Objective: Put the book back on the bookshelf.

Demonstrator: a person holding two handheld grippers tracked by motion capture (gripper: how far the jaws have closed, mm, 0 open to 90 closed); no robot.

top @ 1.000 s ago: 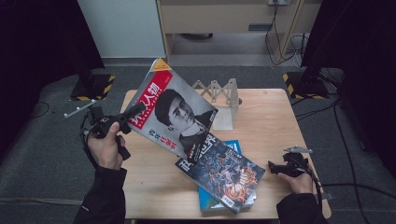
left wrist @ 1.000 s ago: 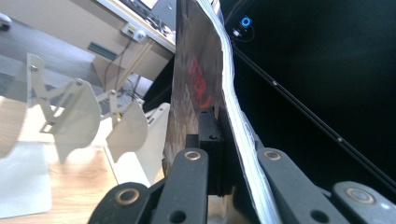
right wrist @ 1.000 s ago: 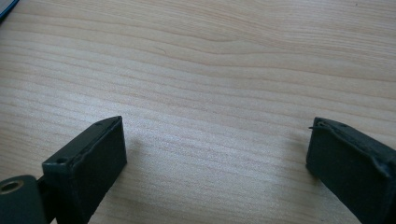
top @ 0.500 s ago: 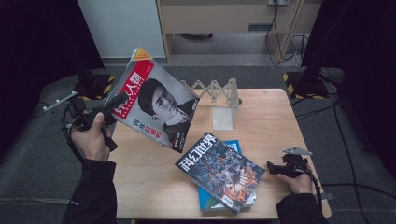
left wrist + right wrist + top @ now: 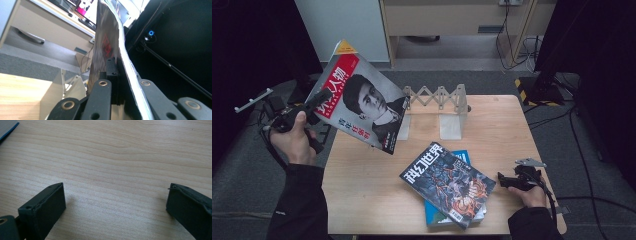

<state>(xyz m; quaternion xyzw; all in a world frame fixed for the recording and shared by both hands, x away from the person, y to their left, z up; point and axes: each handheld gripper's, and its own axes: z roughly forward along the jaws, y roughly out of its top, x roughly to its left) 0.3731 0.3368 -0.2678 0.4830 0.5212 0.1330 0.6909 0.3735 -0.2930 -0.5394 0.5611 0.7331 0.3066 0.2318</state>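
1 magazine (image 5: 362, 107) (tilted), left hand-held gripper (image 5: 319, 100) clamped

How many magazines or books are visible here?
3: portrait magazine held up at the left, dark-cover magazine on the table, blue book under it. More may be hidden beneath.

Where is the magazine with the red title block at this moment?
In the high view, the red magazine is in the air at the left, clamped by the left gripper, above the table's left edge, beside the folding rack.
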